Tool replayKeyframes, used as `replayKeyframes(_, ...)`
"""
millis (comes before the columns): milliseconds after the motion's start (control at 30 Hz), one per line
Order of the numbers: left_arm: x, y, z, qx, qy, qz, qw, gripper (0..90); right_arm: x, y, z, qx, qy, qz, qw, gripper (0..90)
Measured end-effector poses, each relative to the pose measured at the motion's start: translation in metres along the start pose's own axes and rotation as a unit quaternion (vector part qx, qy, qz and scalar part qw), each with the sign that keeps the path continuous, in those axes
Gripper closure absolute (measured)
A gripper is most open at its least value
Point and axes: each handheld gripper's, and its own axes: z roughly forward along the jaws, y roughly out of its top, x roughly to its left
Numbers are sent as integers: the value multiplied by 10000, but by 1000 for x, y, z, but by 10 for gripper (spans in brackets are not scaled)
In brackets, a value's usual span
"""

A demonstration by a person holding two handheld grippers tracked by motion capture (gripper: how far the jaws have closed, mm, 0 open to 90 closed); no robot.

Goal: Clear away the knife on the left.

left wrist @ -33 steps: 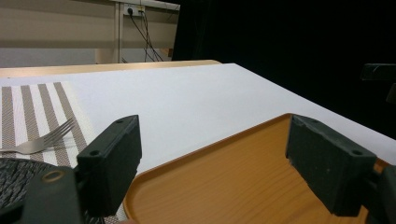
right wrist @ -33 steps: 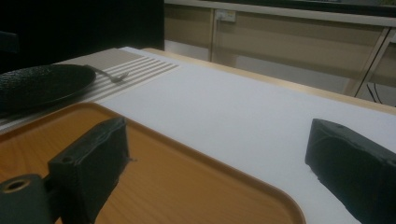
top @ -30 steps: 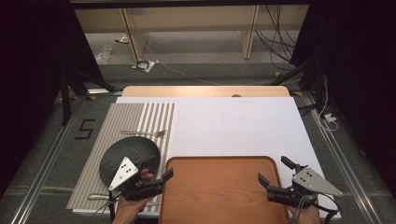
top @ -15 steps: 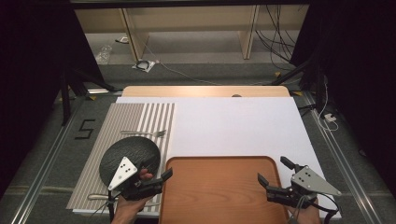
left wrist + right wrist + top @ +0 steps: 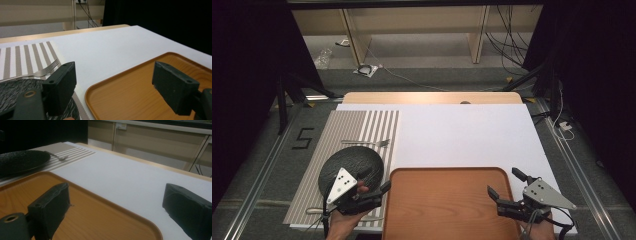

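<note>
A brown wooden tray (image 5: 447,210) lies empty at the table's front middle. Left of it, a black textured plate (image 5: 352,162) rests on a striped placemat (image 5: 362,125), with a fork (image 5: 367,143) just behind the plate. My left gripper (image 5: 374,186) is open at the tray's left rim (image 5: 100,83); one jaw hangs over the plate (image 5: 12,87), the other over the tray. My right gripper (image 5: 504,182) is open across the tray's right rim (image 5: 117,206), one jaw over the wood and one over the white tabletop. Nothing is between either pair of jaws.
The white tabletop (image 5: 462,135) stretches behind the tray to a wooden strip at the far edge. A pale utensil (image 5: 312,211) lies at the placemat's front, partly under my left hand. Cables and shelving stand on the floor beyond the table.
</note>
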Motion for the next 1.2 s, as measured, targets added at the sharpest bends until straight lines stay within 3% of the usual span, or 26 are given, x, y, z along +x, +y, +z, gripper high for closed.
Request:
replayKeyframes(100, 2, 2, -2, 151, 66, 80, 9998, 196, 0, 0, 0, 37, 6, -32, 10000, 85)
replayKeyframes(233, 7, 6, -2, 568, 65, 201, 9982, 194, 0, 0, 0, 39, 13, -37, 10000, 85)
replayKeyframes(333, 8, 7, -4, 698, 37, 262, 9972, 194, 0, 0, 0, 49, 6, -36, 10000, 87)
replayKeyframes(433, 10, 10, -6, 1020, -54, 499, 9935, 212, 0, 0, 0, 59, 10, -37, 10000, 90)
replayKeyframes(633, 11, 8, -6, 1273, -112, 564, 9902, 211, 1, -1, 0, 52, 11, -41, 10000, 92)
replayKeyframes(667, 11, 9, -7, 1421, -139, 650, 9876, 210, 2, -1, 0, 57, 9, -54, 10000, 93)
replayKeyframes(733, 11, 9, -7, 1480, -149, 672, 9866, 210, 2, -1, 0, 59, 9, -42, 10000, 92)
replayKeyframes(933, 16, 3, -11, 1892, -193, 809, 9784, 210, 2, 0, 0, 110, 2, -87, 9999, 93)
replayKeyframes(967, 16, 3, -11, 1892, -193, 809, 9784, 210, 2, 0, 0, 110, 2, -87, 9999, 93)
replayKeyframes(1067, 23, 0, -17, 2077, -92, 886, 9741, 212, 2, 1, 1, 93, 23, -88, 9999, 98)
replayKeyframes(1100, 23, 0, -17, 2077, -92, 886, 9741, 212, 2, 1, 1, 93, 23, -88, 9999, 98)
replayKeyframes(1133, 27, 0, -21, 2185, -79, 922, 9714, 212, 2, 1, 1, 100, 40, -104, 9999, 98)
replayKeyframes(1167, 27, 0, -21, 2185, -79, 922, 9714, 213, 2, 1, 1, 100, 40, -104, 9999, 98)
replayKeyframes(1200, 29, -1, -22, 2251, -82, 924, 9699, 213, 3, 1, 1, 78, 48, -105, 9999, 98)
